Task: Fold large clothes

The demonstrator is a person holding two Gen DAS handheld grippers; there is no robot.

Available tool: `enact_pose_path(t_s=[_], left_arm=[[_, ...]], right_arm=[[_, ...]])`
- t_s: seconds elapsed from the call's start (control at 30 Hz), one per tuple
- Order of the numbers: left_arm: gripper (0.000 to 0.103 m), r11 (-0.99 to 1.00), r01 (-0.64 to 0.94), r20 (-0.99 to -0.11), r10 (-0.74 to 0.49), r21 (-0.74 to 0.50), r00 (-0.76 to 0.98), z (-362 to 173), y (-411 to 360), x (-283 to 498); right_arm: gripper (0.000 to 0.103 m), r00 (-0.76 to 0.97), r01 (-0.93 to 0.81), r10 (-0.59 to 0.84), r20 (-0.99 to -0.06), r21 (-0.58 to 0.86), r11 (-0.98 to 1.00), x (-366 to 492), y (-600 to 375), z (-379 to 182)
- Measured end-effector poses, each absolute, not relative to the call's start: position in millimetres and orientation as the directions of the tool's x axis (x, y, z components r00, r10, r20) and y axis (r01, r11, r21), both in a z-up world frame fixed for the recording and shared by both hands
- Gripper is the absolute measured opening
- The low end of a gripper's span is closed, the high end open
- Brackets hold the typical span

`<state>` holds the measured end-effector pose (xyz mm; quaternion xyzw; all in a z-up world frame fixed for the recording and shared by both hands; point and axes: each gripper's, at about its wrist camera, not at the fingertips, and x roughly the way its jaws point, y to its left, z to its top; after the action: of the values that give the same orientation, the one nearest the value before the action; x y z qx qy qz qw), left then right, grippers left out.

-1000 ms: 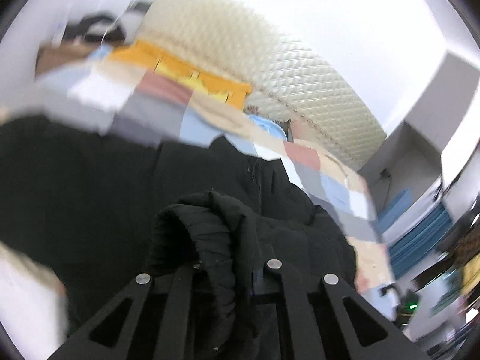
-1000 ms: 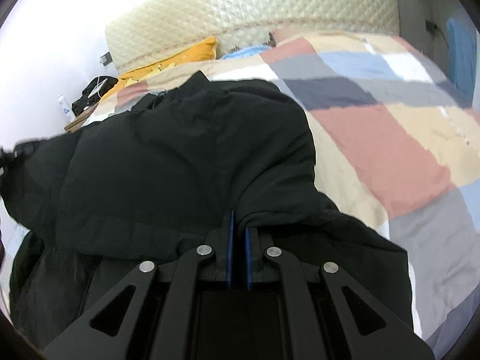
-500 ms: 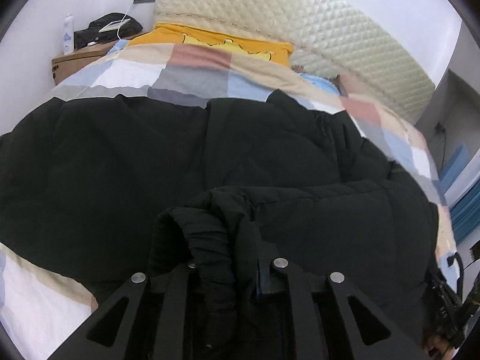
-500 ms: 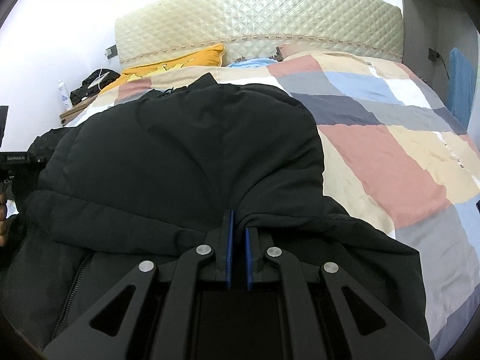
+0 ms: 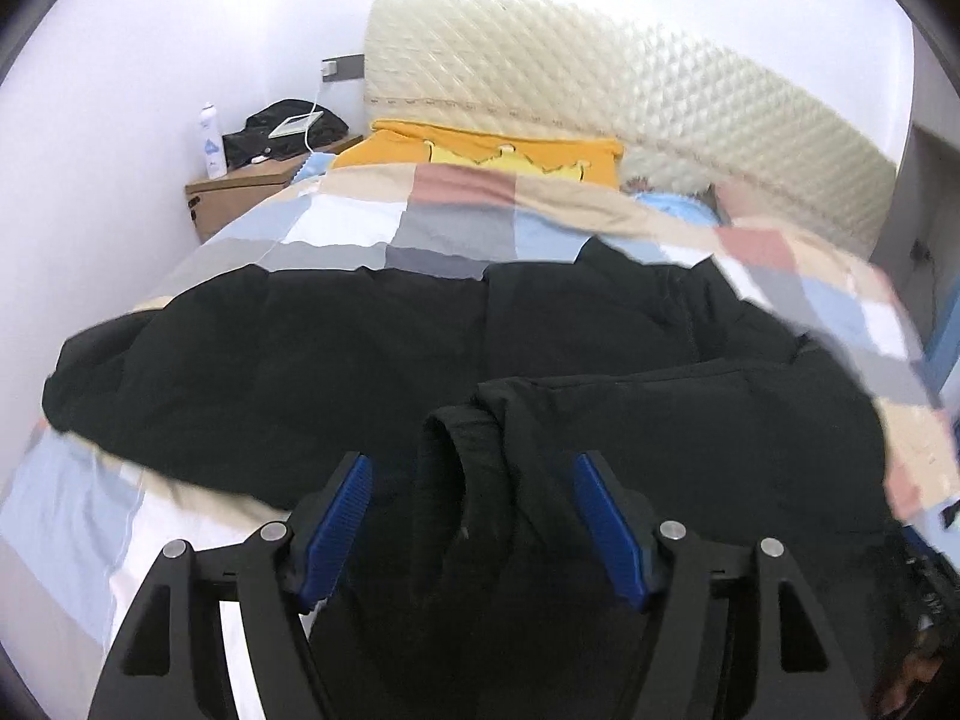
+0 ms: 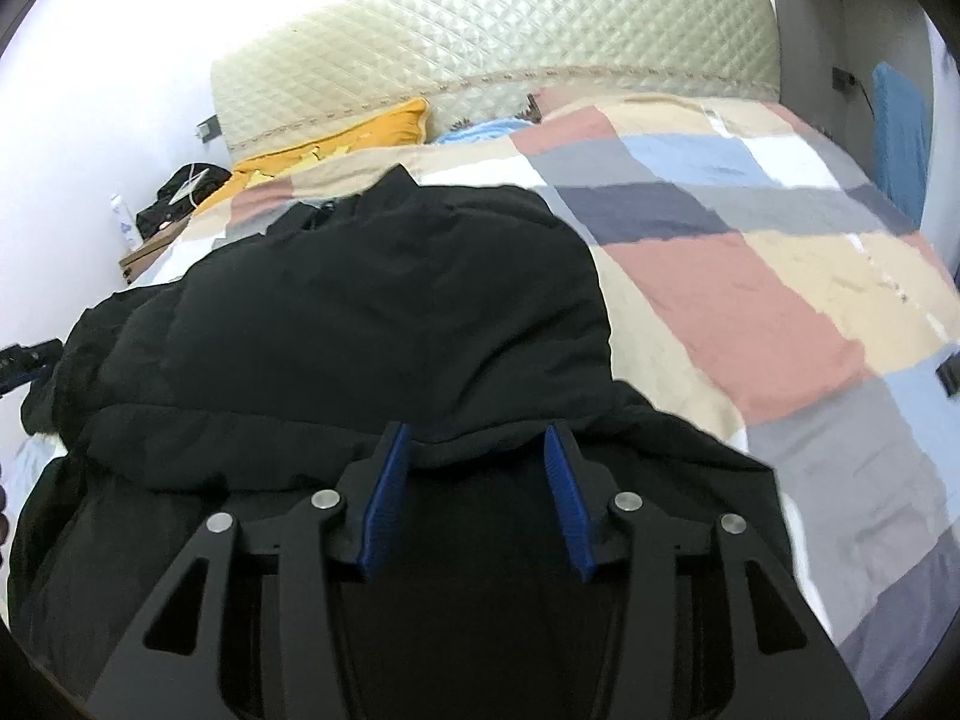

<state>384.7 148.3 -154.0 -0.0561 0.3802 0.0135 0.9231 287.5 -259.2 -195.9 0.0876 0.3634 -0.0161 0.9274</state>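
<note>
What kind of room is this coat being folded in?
Most likely a bedroom. The black coat lies on a bed with a patchwork quilt, backed by a padded cream headboard, with a small wooden bedside table against the wall.

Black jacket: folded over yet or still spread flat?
Partly folded. The black jacket has its near part doubled back over the rest, lying on the patchwork quilt. Both grippers' jaws have just been opening; the cuff sits loose between the left gripper's.
</note>
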Motion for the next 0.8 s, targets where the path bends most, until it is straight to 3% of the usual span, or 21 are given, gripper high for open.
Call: enact_pose_path(t_s=[0.47, 0.63, 0.8], left_arm=[[0.07, 0.992, 0.006, -0.572, -0.077, -0.126, 0.817, -92, 116, 283], [0.07, 0.982, 0.034, -0.545, -0.133, -0.187, 0.828, -91, 116, 250], [0.07, 0.99, 0.037, -0.546, -0.106, -0.136, 0.831, -96, 111, 223]], right_arm=[[0.048, 0.823, 0.013, 0.082, -0.562, 0.163, 0.987, 212, -254, -130], [0.048, 0.855, -0.009, 0.083, -0.513, 0.144, 0.99, 181, -249, -110], [0.048, 0.873, -0.041, 0.09, -0.48, 0.113, 0.993, 150, -240, -102]])
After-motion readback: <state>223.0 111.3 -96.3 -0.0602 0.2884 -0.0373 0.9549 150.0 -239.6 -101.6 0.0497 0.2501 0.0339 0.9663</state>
